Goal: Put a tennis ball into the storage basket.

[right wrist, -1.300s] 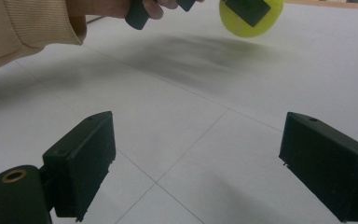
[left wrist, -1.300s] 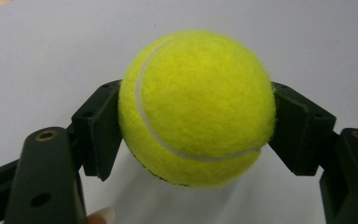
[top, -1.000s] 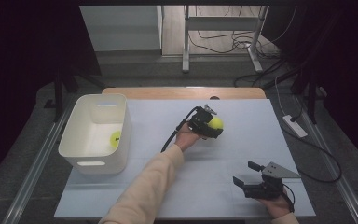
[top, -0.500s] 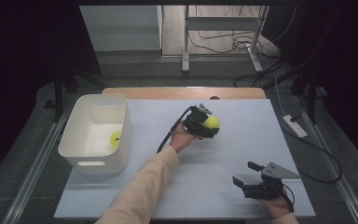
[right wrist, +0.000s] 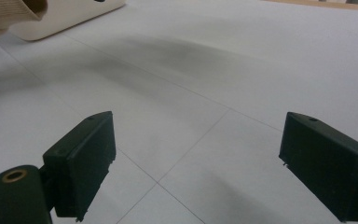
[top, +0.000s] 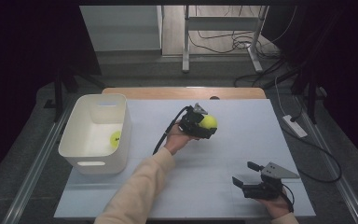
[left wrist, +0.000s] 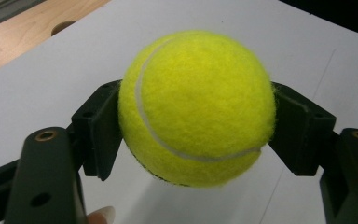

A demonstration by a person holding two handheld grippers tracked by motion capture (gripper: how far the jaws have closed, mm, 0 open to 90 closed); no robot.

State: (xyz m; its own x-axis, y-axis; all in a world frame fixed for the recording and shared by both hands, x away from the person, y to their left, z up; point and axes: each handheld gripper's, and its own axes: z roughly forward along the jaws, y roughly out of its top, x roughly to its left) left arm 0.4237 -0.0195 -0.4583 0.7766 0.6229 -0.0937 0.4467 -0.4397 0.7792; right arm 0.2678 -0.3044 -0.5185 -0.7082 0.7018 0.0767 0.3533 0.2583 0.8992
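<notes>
A white bin [top: 95, 133] is sitting far left of both jaws, a yellow ball [top: 115, 138] lying inside; the left gripper [top: 204, 125] is clamping its jaws on the tennis ball [left wrist: 196, 107], above the table [top: 242, 140]; the right gripper [top: 249, 176] is resting, jaws apart, nothing between.

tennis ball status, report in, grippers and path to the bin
Left gripper shut on tennis ball, off the table. Right gripper open, holding nothing. White bin holds another ball; path looks clear.
</notes>
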